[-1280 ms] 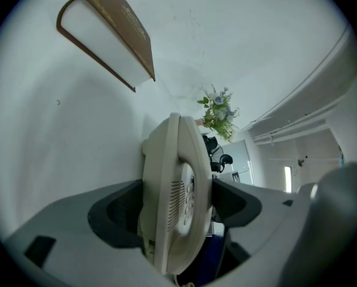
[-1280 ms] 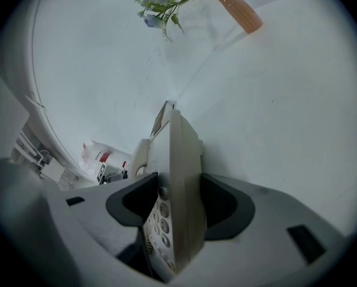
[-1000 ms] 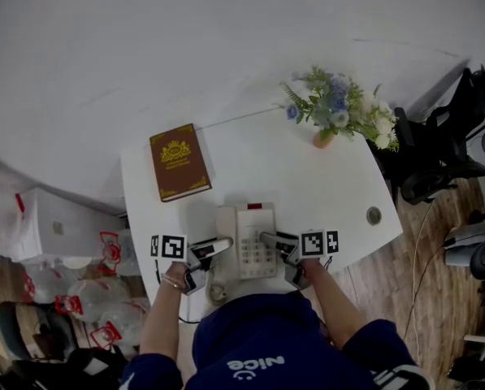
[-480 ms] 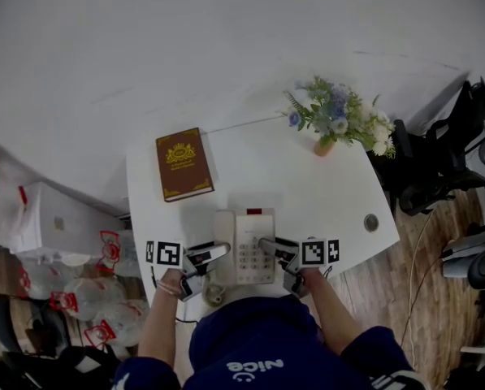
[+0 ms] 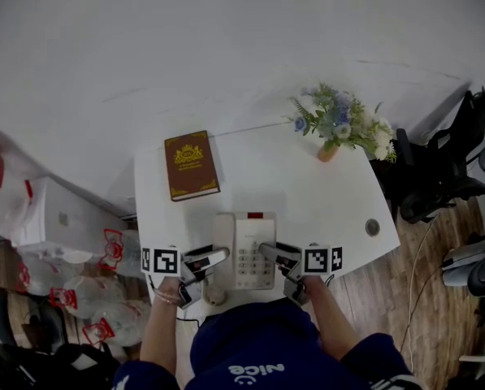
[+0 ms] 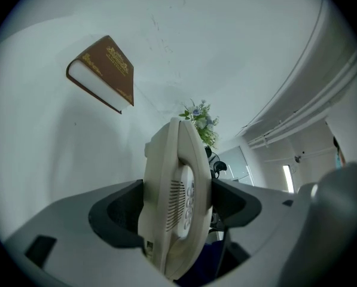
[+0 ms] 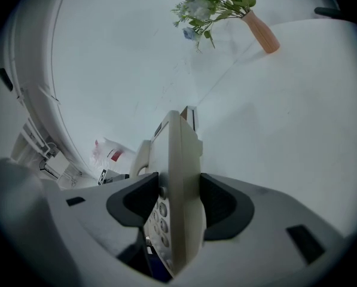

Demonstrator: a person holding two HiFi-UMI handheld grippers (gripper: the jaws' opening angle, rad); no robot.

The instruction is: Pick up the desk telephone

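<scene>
Head view: the phone (image 5: 244, 249) lies at the near edge of the table (image 5: 307, 189), keypad up. The left gripper (image 5: 219, 256) is clamped on its left side and the right gripper (image 5: 268, 250) on its right. Both had the same hold a second ago. Since then the gap between the phone and the book (image 5: 192, 165) has widened a little, and the flowers (image 5: 339, 122) stand where they did. This view does not settle whether the phone is clear of the surface.

Left gripper view: the left gripper (image 6: 177, 207) has both pads pressed on the phone (image 6: 171, 160), seen edge-on. The book (image 6: 103, 73) and flowers (image 6: 199, 115) lie beyond.

Right gripper view: the right gripper (image 7: 179, 201) is likewise clenched on the phone (image 7: 179, 148), with the flowers (image 7: 217, 2) further back.
</scene>
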